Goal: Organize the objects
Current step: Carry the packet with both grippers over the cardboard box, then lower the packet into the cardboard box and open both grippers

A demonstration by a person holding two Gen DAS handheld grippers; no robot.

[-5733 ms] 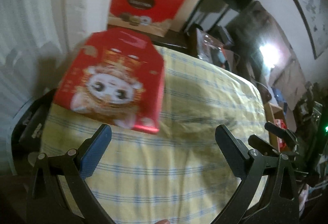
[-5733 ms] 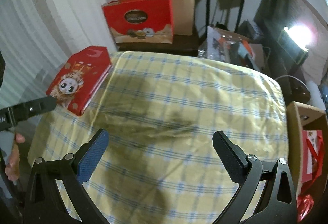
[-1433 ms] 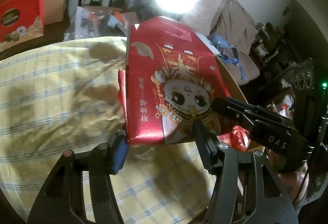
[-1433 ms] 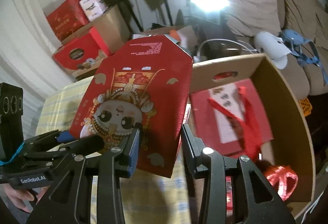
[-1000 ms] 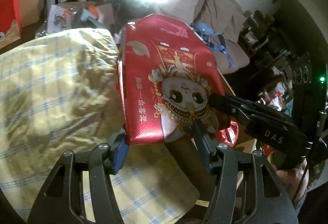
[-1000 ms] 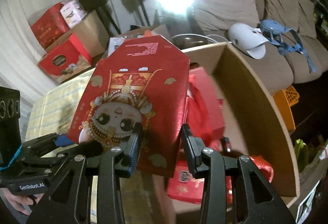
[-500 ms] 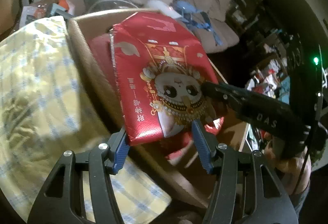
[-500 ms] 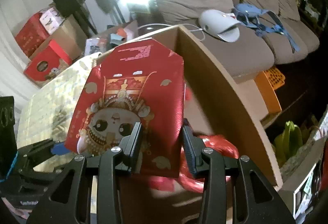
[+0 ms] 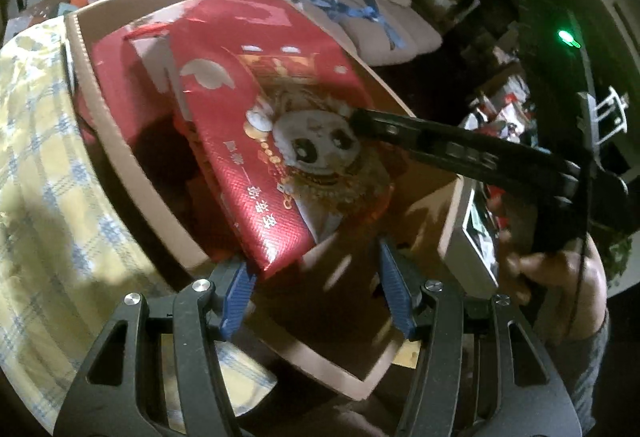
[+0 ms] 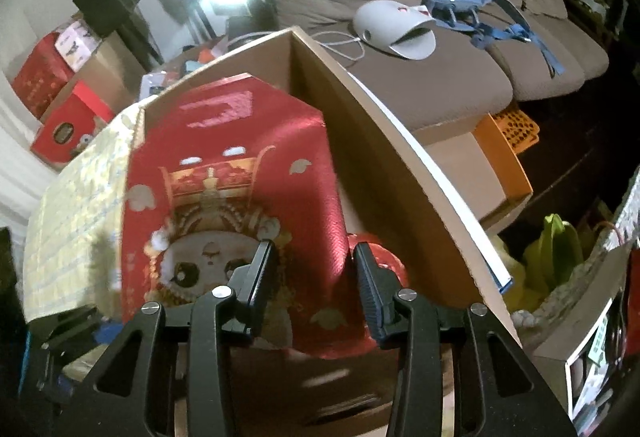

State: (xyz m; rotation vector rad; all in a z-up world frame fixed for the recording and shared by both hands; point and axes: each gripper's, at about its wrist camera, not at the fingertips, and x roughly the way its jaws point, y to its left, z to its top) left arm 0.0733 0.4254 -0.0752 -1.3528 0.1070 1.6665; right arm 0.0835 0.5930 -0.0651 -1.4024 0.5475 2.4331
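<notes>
A red gift box with a cartoon cat face (image 9: 256,109) hangs tilted over an open cardboard box (image 9: 116,141). My left gripper (image 9: 316,277) is shut on its near lower corner. My right gripper (image 10: 312,273) is shut on its right edge, and its finger (image 9: 440,145) crosses the cat face in the left wrist view. In the right wrist view the red box (image 10: 224,205) sits inside the cardboard box's walls (image 10: 400,177), above other red packages (image 9: 120,85) lying in it.
A table with a yellow checked cloth (image 9: 36,173) lies to the left of the cardboard box. A brown sofa (image 10: 440,49) with a white object and blue straps stands behind. Red cartons (image 10: 60,105) and an orange crate (image 10: 508,133) stand around.
Both grippers carried the red box from over the table to over the cardboard box and lowered it between the walls. It now tilts more steeply.
</notes>
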